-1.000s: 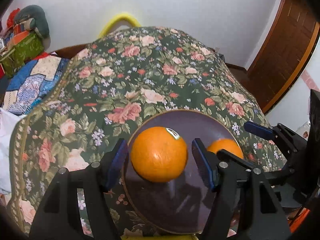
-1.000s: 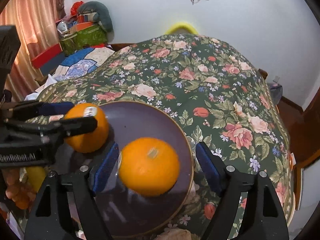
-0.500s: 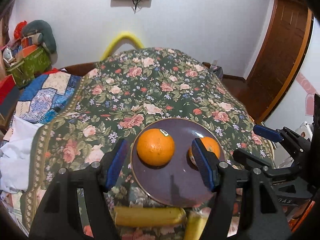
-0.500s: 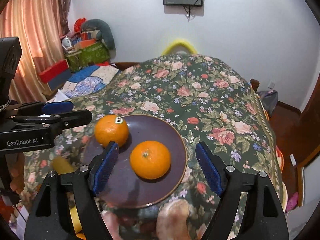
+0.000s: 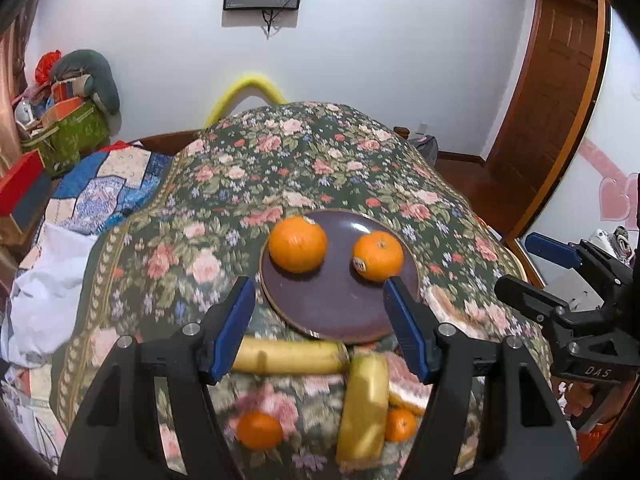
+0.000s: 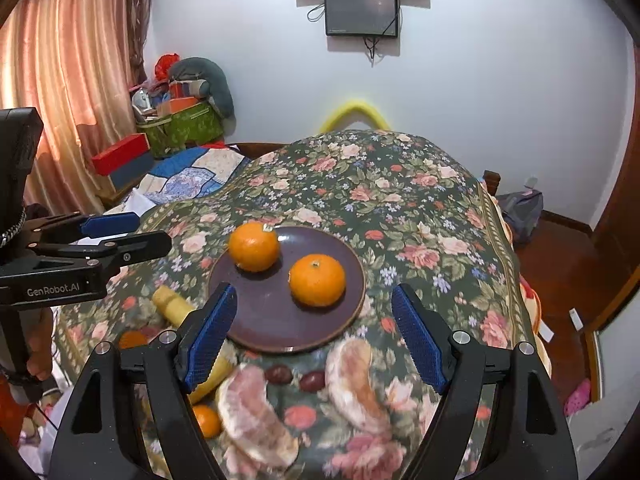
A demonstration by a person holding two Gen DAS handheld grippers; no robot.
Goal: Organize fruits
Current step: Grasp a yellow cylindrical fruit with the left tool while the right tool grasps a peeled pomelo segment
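- A dark purple plate (image 5: 340, 312) is seen on a table covered by a floral cloth (image 5: 304, 160), in a room with a white wall.
- Two oranges are placed on the plate, apart from each other: a larger orange (image 5: 297, 244) toward the left and a smaller orange (image 5: 378, 255) toward the right, the latter showing a small sticker.
- The left gripper (image 5: 320, 324) is held above the near edge of the plate — its blue-padded jaws are spread wide and nothing is gripped between them.
- The right gripper (image 6: 314, 334) is likewise held open over the plate's near rim, with nothing clasped.
- Two bananas (image 5: 288, 357) are laid on the cloth just in front of the plate, one crosswise and one pointing toward the camera.
- Two loose small oranges (image 5: 259, 430) are seen nearer still, on the cloth.
- In the right wrist view, two peeled pomelo segments (image 6: 352, 384) and two small dark red fruits (image 6: 280, 374) are spread on the cloth — all blurred.
- A small wall screen (image 6: 362, 13) is mounted behind the table.
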